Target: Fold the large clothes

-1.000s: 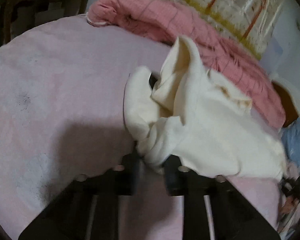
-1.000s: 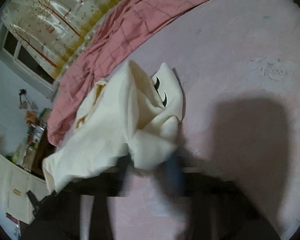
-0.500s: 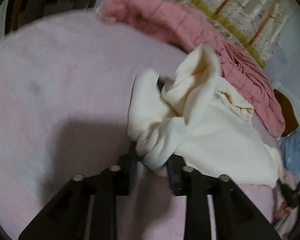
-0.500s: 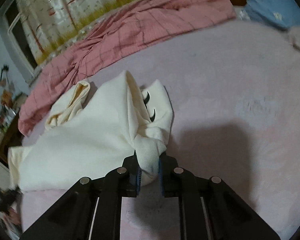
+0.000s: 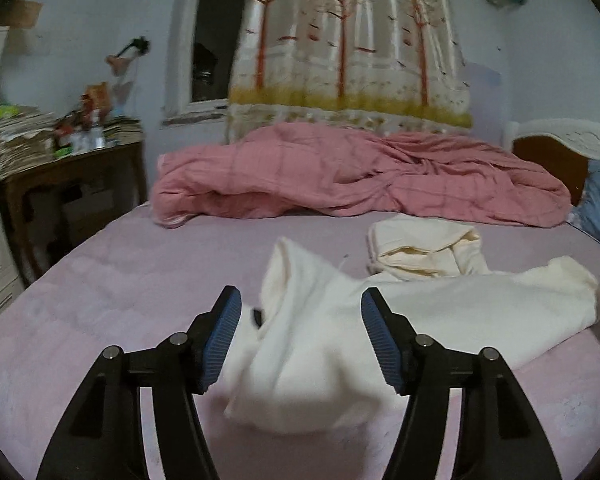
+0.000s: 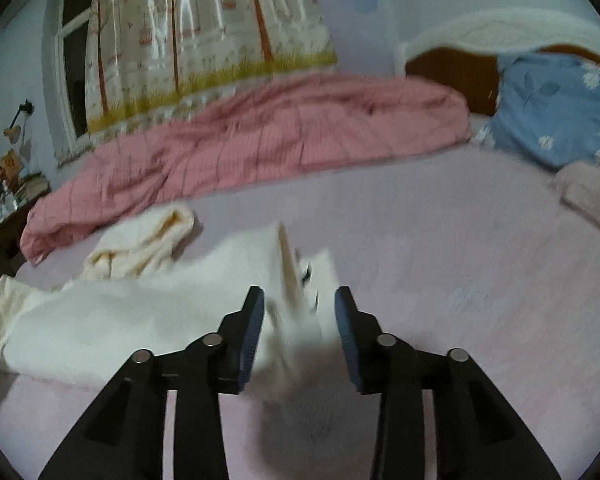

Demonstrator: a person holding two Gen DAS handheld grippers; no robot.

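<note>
With both the left gripper (image 5: 300, 334) and right gripper (image 6: 299, 334) opening, their pads clear of the cream garment (image 5: 440, 320), let the cloth settle flat on the bed (image 5: 120, 280) before regrasping.

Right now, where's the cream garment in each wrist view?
Left wrist: cream garment lower centre, spreading right, bunched between the opening jaws.
Right wrist: cream garment lower left, its end between the opening jaws.
Shared landmark: pink quilt behind it, under the tree-print curtain.
</note>
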